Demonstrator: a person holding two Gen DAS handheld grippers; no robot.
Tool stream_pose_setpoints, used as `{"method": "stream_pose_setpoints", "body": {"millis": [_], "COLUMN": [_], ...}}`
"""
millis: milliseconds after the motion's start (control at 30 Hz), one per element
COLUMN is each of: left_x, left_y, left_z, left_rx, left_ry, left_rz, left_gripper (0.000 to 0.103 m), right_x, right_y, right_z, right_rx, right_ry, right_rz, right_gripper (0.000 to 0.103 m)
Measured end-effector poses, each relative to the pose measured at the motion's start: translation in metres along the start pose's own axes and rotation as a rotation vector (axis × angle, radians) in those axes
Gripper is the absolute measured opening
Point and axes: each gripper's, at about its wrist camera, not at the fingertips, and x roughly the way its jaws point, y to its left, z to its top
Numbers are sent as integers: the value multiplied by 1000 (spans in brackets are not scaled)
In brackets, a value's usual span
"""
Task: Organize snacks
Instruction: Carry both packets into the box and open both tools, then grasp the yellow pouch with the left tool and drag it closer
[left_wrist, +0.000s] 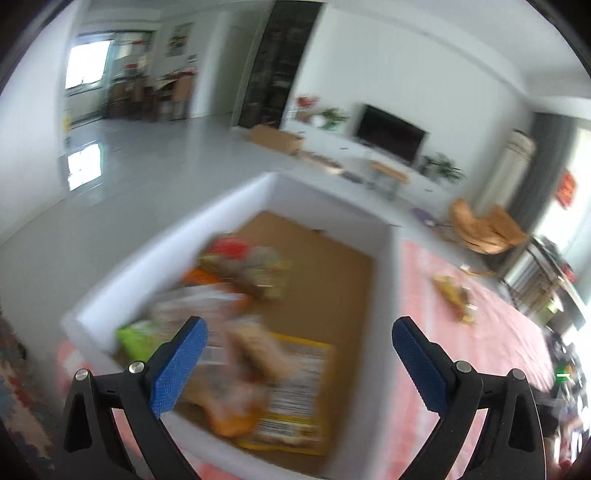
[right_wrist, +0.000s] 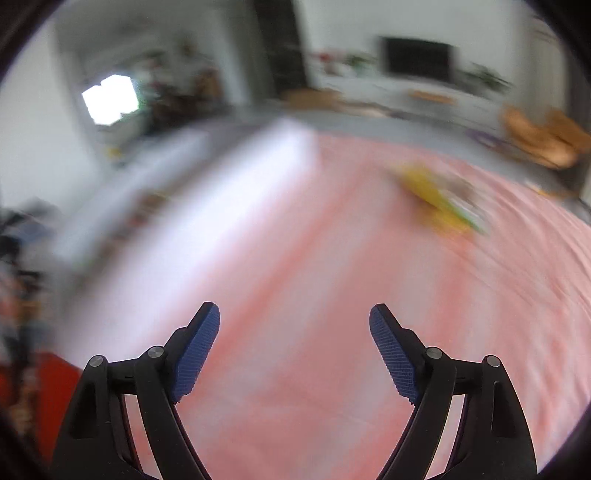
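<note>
Item: both grippers, left gripper (left_wrist: 299, 328) and right gripper (right_wrist: 294, 314), spread, empty. Snacks (left_wrist: 236, 332) piled in white box (left_wrist: 391, 251); yellow packet (right_wrist: 439, 201) on pink cloth (right_wrist: 295, 295). I'd approach it low, straddling its narrow side.

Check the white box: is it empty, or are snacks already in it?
Not empty. The white box holds several blurred snack packets piled on its brown floor.
</note>
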Motion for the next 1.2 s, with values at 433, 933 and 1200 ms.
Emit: {"method": "stream_pose_setpoints", "body": {"millis": [433, 933, 1200], "left_x": [88, 174, 184], "left_y": [-261, -296, -280], "left_z": [-115, -175, -182], "left_rx": [322, 339, 324], "left_ry": [271, 337, 297], "left_rz": [-290, -154, -112], "left_gripper": [103, 103, 102], "right_x": [-73, -54, -49], "right_y": [-243, -214, -211], "right_z": [-127, -114, -116], "right_rx": [331, 164, 160], "right_ry": [18, 63, 37], "right_rz": [-377, -367, -360], "right_gripper": [86, 86, 92]}}
